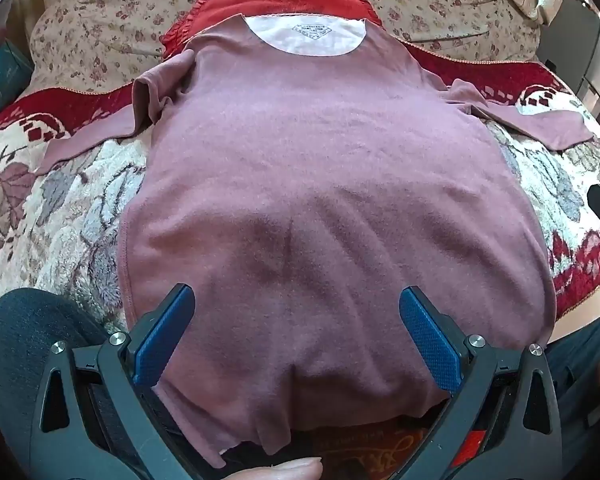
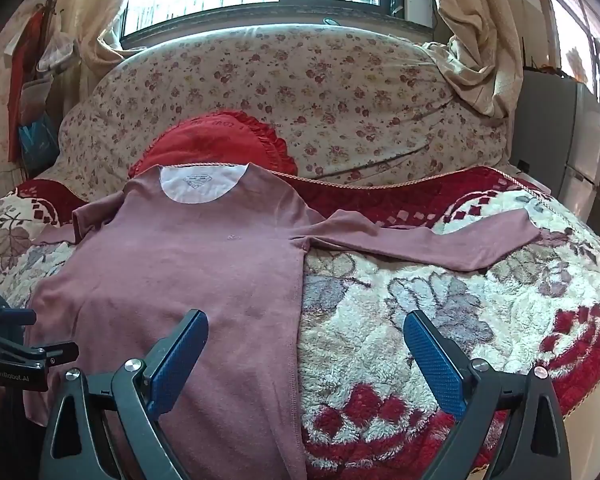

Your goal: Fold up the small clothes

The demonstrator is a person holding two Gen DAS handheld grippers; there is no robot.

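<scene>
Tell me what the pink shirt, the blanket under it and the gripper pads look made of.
Shirt: soft knit, likely cotton or fleece; matte, faintly fuzzy, stitched side seams.
Blanket: plush synthetic pile, probably; tufted, clumped fibres in a floral pattern.
Pads: blue rubber or plastic, seemingly; fine dotted grip texture on black frames.

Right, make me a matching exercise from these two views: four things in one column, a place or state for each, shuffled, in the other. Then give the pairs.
Things:
1. mauve shirt
2. red frilled cushion
3. shirt's long sleeve
4. left gripper

Places or states:
A. stretched out sideways over the fleece blanket
B. leaning on the floral bedding behind the collar
C. jaws wide apart above the hem, gripping nothing
D. spread flat, white neck label showing

Pairs: 1-D, 2-B, 3-A, 4-C
</scene>
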